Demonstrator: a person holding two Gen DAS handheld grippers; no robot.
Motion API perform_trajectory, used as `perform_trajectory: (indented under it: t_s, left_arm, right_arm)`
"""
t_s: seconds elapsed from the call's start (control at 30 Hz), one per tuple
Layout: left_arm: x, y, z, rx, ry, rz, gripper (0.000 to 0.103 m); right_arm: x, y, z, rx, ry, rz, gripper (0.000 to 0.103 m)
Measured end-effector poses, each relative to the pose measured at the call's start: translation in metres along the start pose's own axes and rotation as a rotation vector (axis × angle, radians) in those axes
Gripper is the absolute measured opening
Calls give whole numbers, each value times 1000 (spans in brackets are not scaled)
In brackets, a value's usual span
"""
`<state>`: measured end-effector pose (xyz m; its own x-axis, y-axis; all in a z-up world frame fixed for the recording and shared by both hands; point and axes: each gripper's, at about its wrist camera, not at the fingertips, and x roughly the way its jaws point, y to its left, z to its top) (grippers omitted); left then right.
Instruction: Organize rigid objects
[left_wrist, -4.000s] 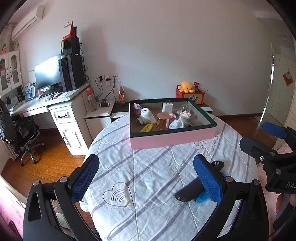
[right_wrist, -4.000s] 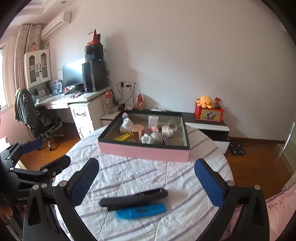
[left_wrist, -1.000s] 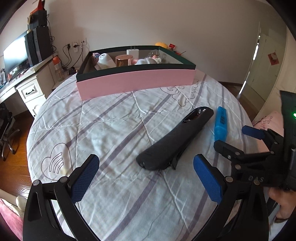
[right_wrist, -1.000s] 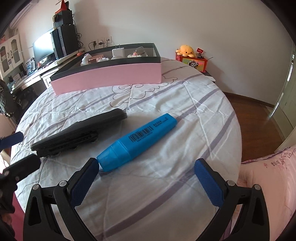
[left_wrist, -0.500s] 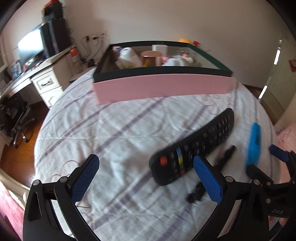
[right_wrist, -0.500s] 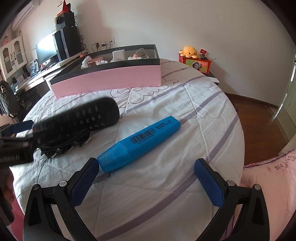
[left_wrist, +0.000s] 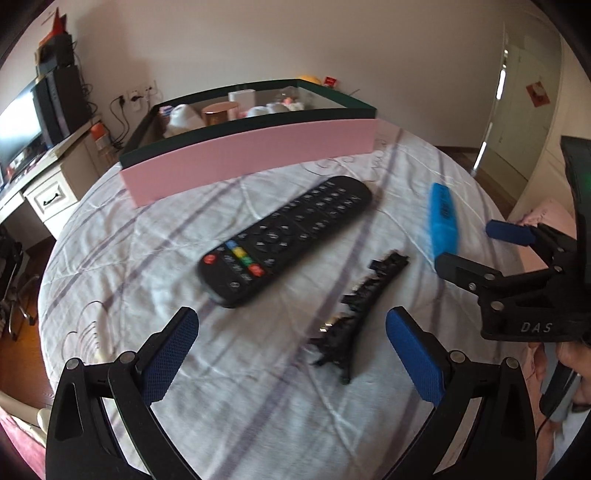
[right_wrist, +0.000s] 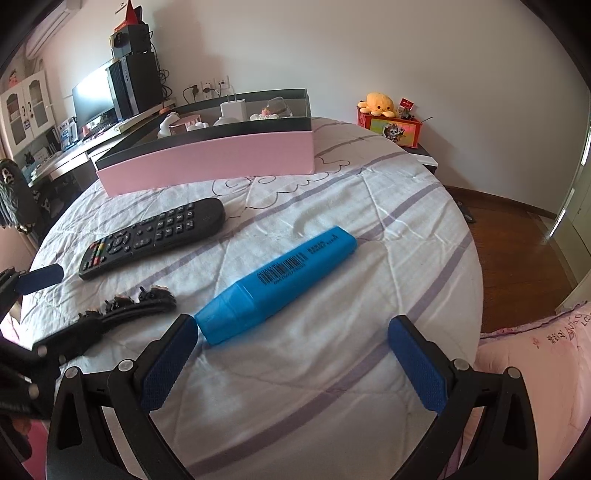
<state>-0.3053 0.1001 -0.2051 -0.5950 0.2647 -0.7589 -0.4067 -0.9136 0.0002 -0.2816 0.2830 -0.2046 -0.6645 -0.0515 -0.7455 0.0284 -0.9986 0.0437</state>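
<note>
remote (left_wrist: 284, 236) black, coloured keys | marker (right_wrist: 275, 284) blue | box (right_wrist: 207, 162) pink, rim perhaps dark green | cloth (right_wrist: 332, 387) white, purple-striped

Behind your round table, its striped white cloth (right_wrist: 332, 369) creased, stands a white desk (left_wrist: 48, 184) bearing a lit monitor (right_wrist: 92, 96) and a black tower speaker (right_wrist: 138, 81). Wall sockets (right_wrist: 210, 86) with plugged cables sit beside it. To your right, an orange plush octopus (right_wrist: 382, 103) rests on a red printed box (right_wrist: 393, 129). Wooden floor (right_wrist: 517, 266) beyond.
</note>
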Motion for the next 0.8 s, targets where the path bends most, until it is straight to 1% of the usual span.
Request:
perform_trajectory:
  t_s: [0.03,0.1,0.13,0.2,0.23,0.27,0.3,0.33,0.4,0.43,0.47,0.57,0.67,0.8]
  left_arm:
    - [0,-4,0,2,-1,-6,99]
    - [1,-9,1,3,2,-30,89]
    - [3,-12,1,7,11,-35,86]
    - [6,-16,0,12,24,-20,74]
    - [8,-17,0,12,24,-15,71]
    - [8,-18,0,11,19,-14,65]
    - [9,-19,1,13,16,-16,56]
    - [10,-21,2,17,15,-14,52]
    - [11,-26,3,27,12,-11,33]
    - [11,-29,3,33,5,-7,27]
    - [11,-32,3,37,-1,-1,19]
    - [10,-33,4,6,-6,27,19]
    - [6,-25,4,-37,-10,78,20]
    - [3,-17,1,-70,-3,99,20]
  right_arm:
    - [0,-2,0,-6,3,-3,103]
    - [-4,-5,-1,-13,-9,8,103]
    - [-6,-8,-2,-13,-13,16,103]
    - [-11,-12,-3,-16,-21,20,103]
    - [-13,-14,-5,-19,-22,18,103]
    - [-15,-15,-6,-20,-24,15,103]
    - [-17,-18,-8,-20,-24,15,103]
    - [-18,-20,-9,-17,-25,20,103]
    - [-19,-23,-11,-10,-28,27,103]
    - [-20,-23,-11,-8,-28,29,103]
    - [-20,-23,-11,-8,-29,33,103]
    - [-18,-21,-11,-6,-27,36,103]
    - [-18,-19,-11,1,-30,39,103]
    - [-14,-14,-5,25,-33,30,103]
